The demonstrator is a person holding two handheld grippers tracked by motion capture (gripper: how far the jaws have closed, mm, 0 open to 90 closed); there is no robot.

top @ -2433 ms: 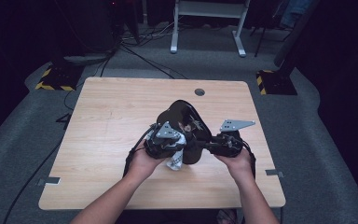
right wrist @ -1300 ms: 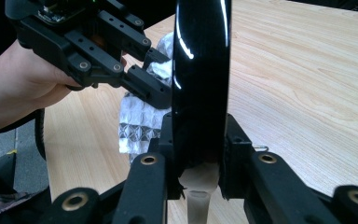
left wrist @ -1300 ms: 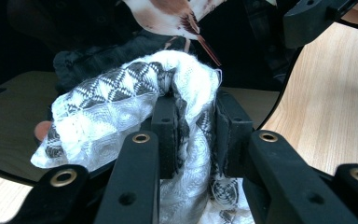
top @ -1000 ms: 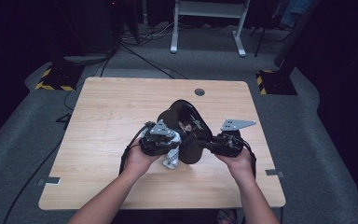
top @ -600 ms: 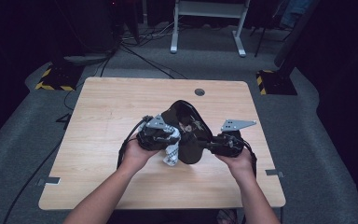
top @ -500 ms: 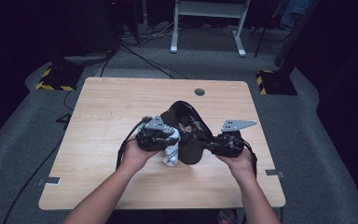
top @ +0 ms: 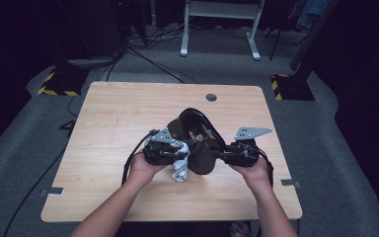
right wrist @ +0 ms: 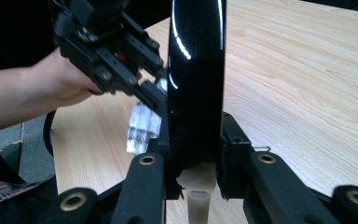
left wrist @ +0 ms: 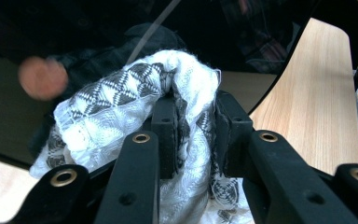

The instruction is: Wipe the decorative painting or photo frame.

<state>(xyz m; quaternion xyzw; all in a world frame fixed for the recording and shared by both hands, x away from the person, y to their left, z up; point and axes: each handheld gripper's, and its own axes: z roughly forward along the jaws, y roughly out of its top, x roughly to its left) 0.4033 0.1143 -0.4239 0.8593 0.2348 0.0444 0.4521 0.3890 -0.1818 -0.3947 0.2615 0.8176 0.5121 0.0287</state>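
While the right claw (right wrist: 193, 154) pinches the rim of a glossy black plate (top: 197, 140) between its two jaws, the plate is kept on edge above the wooden surface (top: 128, 113), its face turned toward the left hand; this hold appears chosen to present a flat side for wiping and to keep the other hand free. In the right gripper view the plate (right wrist: 196, 79) rises straight up from the jaws as a narrow dark band, which confirms an upright, edge-on grip near the bottom of the rim. The left claw (left wrist: 193, 135) is closed narrow on a bunched white cloth with a grey diamond pattern (left wrist: 121, 107), the wad standing proud of the jaw tips so that fabric, not hard jaw, meets the plate. In the left gripper view the cloth lies against the plate's shiny dark face (left wrist: 74, 42), which mirrors a plaid garment. From above, the left claw (top: 175, 153) and the cloth (top: 180, 165) sit just beside the plate's left side, with a loose tail of fabric hanging toward the surface. Judgement: a wiping pass is in hand, one hand bracing, the other rubbing. Risk noted: a slip of the glossy rim in the right claw's jaws under side pressure from the cloth.
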